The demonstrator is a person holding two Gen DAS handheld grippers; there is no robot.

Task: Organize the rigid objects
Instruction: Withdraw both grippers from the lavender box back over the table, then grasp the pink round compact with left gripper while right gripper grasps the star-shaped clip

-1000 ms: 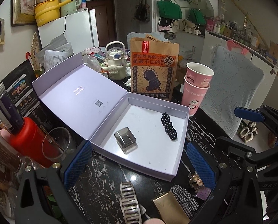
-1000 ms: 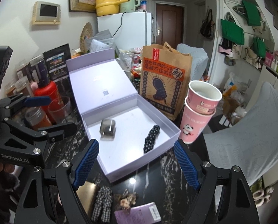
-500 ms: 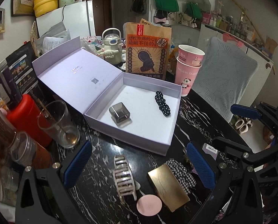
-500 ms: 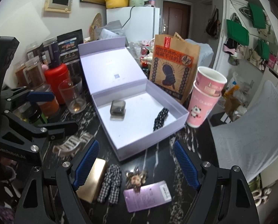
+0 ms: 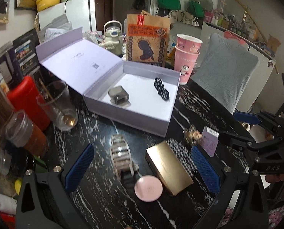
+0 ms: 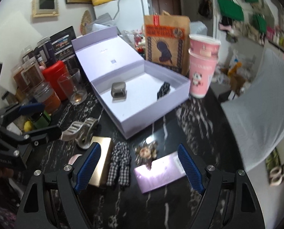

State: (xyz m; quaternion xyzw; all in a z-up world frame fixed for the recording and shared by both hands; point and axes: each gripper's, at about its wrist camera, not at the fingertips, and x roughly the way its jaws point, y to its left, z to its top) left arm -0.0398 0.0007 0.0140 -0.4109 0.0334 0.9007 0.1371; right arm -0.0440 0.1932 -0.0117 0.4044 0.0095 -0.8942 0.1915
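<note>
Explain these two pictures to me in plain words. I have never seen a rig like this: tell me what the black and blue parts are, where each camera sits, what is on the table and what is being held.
There is no robot here. A person holds a hand tool in each hand, and each tool has two fingers with blue pads. A wide-angle camera sits on each tool and looks out along its fingers.

In the left tool's picture, the left gripper fills the bottom edge and the other tool shows at the right. In the right tool's picture, the right gripper does the same.

Both are open and hold nothing.

On the black table stands an open lilac box, with a grey clip and a black beaded clip inside. In front lie a claw clip, a gold box, a pink disc, a checked bow and a purple card.
</note>
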